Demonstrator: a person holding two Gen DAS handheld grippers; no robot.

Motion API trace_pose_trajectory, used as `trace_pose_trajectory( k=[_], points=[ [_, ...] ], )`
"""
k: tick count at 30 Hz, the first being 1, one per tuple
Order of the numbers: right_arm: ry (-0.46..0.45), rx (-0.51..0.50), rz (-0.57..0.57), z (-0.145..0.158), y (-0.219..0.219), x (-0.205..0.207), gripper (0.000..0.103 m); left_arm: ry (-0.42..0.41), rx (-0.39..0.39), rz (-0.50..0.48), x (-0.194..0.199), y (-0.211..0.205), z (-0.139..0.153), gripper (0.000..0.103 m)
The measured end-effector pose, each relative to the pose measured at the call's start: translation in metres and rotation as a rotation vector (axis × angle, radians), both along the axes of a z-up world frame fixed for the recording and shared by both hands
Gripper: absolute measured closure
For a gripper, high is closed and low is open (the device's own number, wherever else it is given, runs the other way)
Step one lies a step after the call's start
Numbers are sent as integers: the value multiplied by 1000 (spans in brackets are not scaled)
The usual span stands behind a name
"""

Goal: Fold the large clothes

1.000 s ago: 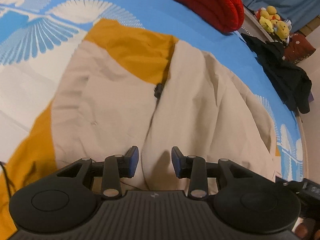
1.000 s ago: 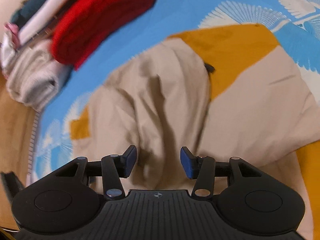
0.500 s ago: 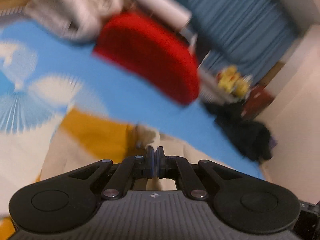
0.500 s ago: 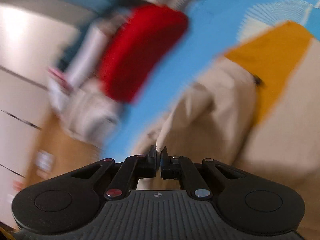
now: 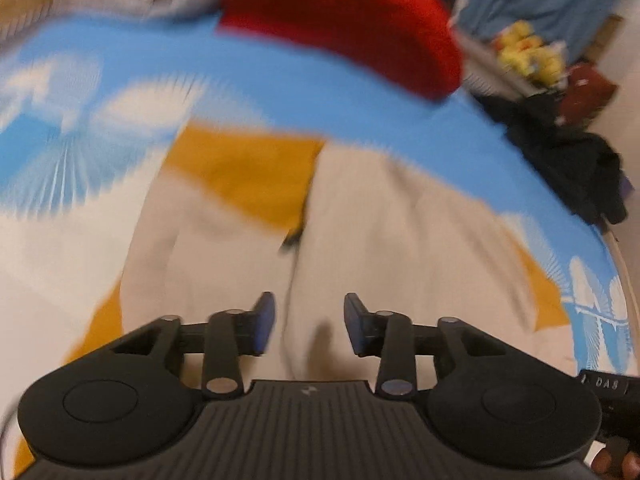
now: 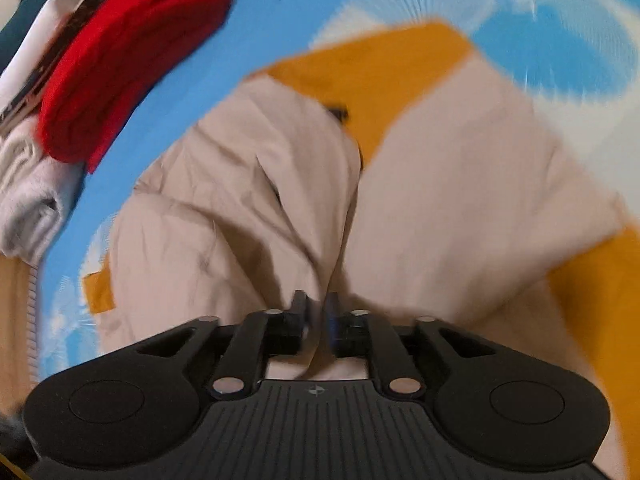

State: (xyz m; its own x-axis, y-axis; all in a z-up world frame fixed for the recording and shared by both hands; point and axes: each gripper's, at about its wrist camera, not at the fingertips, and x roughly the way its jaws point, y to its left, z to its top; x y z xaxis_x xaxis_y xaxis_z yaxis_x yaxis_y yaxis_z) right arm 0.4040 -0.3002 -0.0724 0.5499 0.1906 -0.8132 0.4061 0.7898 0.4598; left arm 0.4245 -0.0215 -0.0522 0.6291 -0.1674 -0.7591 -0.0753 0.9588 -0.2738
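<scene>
Presently: beige-and-mustard jacket [image 5: 400, 240] lay on bed [image 5: 280, 80], long axis twelve-to-six; left tool [image 5: 306, 322] opening, empty; right tool [image 6: 316, 316] opening, fold between, nearer.

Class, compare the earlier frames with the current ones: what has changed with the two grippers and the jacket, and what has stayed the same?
Both grippers snapped shut half a second ago and are opening again. The left gripper stands clearly apart, nothing between its fingers; the right gripper shows only a narrow gap over a fold. The beige and mustard jacket still lies spread on the blue bedsheet, the red garment beyond it.
</scene>
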Motion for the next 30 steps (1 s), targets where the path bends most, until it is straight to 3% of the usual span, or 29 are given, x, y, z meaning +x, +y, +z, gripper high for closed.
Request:
trace_pose_trajectory(
  k=[1, 5, 9, 12, 15, 18, 23, 30],
  points=[
    [-10, -17, -10, 4, 0, -1, 64, -33, 9, -22, -2, -6, 4, 59],
    [-120, 62, -65, 13, -10, -8, 63, -43, -29, -60, -6, -21, 5, 59],
    [-229, 95, 40, 25, -6, -4, 53, -22, -46, -63, -6, -23, 1, 59],
    [-170, 118, 140, 17, 5, 6, 53, -10, -53, -78, -2, -16, -1, 59],
    [-81, 65, 144, 9, 13, 10, 53, 23, -67, -119, -1, -21, -8, 55],
    [-70, 117, 61, 1, 3, 7, 89, 129, -66, -230, 1, -38, -29, 41],
    [44, 183, -64, -30, -14, 1, 92, 223, 173, -324, -7, -66, -62, 41],
    [66, 146, -41, -31, -7, 2, 92, 167, 212, -287, -7, -62, -46, 41]
  ],
)
